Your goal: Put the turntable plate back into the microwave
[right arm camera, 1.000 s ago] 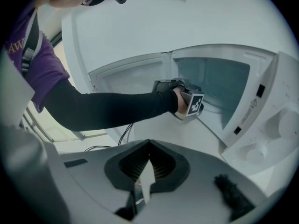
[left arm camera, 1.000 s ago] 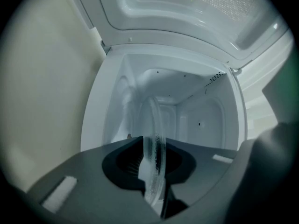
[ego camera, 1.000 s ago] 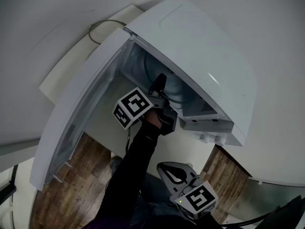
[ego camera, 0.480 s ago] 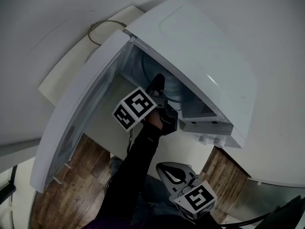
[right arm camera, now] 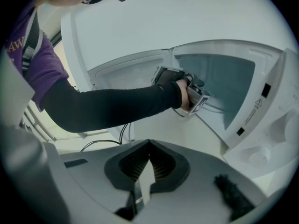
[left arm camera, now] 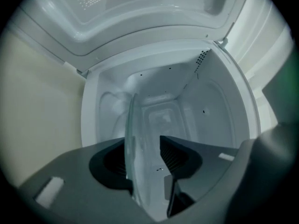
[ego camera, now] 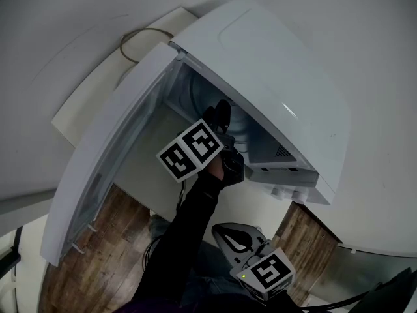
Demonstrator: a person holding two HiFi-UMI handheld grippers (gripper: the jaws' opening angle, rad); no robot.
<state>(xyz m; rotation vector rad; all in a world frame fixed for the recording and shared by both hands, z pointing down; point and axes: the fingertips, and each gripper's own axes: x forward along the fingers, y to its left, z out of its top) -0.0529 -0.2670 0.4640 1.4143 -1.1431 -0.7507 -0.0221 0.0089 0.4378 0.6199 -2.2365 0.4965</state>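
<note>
The white microwave (ego camera: pixel 273 77) stands with its door (ego camera: pixel 111 155) swung wide to the left. My left gripper (ego camera: pixel 220 113) reaches into the cavity. In the left gripper view the clear glass turntable plate (left arm camera: pixel 131 125) stands edge-on between the jaws of the left gripper (left arm camera: pixel 145 146). It lies against the left pad, with a gap to the right pad (left arm camera: pixel 170 153). These jaws have just been opening, with the plate between them. My right gripper (ego camera: pixel 229 232) hangs low, well in front of the microwave, shut and with nothing in it (right arm camera: pixel 148 148).
A cable loop (ego camera: pixel 140 38) lies on the white counter (ego camera: pixel 85 103) behind the microwave. Control knobs (ego camera: pixel 287 189) sit at the microwave's front right. Wood floor (ego camera: pixel 111 240) shows below. My dark sleeve (ego camera: pixel 189 233) stretches from the body to the cavity.
The left gripper's marker cube has rolled and shifted slightly right at the microwave opening. The right gripper has stayed where it was.
</note>
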